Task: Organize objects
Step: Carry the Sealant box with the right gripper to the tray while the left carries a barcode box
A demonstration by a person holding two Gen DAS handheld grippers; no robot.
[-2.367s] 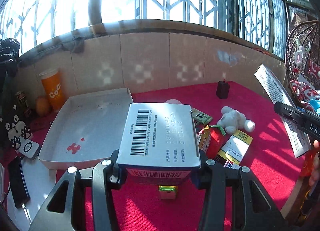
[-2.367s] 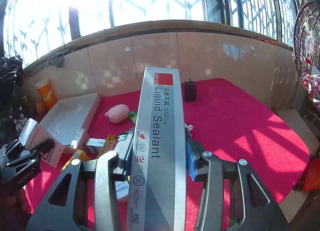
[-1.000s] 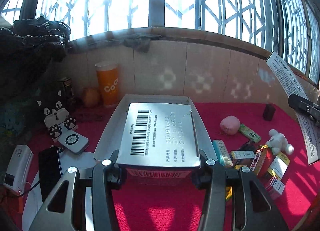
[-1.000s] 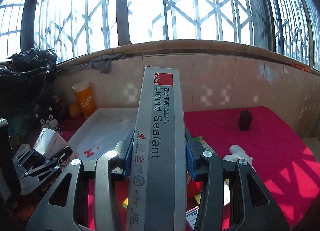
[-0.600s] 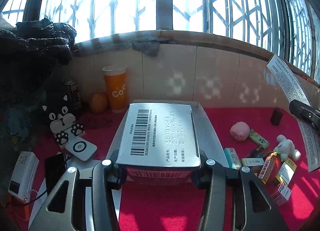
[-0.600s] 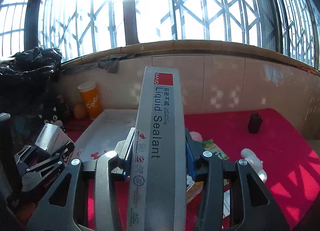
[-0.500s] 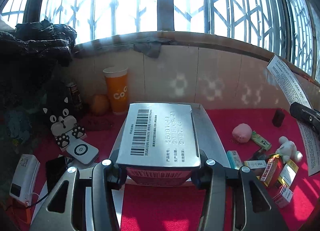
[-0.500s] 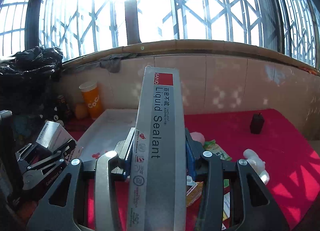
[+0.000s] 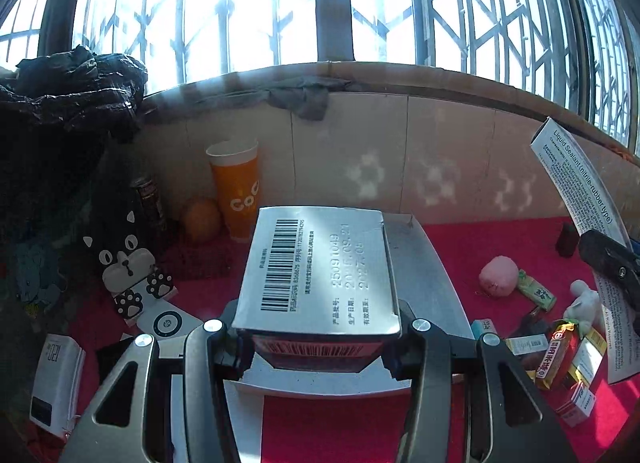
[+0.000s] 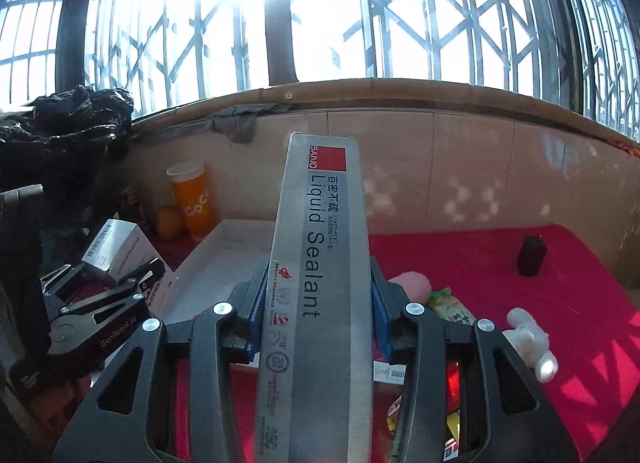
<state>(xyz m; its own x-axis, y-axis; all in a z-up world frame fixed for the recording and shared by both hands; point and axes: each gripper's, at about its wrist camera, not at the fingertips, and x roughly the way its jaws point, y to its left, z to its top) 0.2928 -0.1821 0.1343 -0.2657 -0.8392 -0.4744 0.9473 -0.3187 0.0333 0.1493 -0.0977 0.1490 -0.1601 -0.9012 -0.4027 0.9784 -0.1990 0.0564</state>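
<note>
**Two boxes carried toward the tray**

Mid-carry: left gripper [image 9: 316,337] jaws clamped on barcode box [image 9: 320,271], right gripper [image 10: 316,323] jaws clamped on sealant box [image 10: 316,263], both above white tray [image 10: 216,263]. Next, probably: lowering, then releasing inside the rim.

1. You have swung both grippers leftward: the white tray [image 9: 434,263] now sits dead ahead at 12 o'clock.
2. The orange cup [image 9: 236,193] has come into fuller view at 11 o'clock.
3. The snack pile [image 9: 560,359] has slid to 4 o'clock.
</note>
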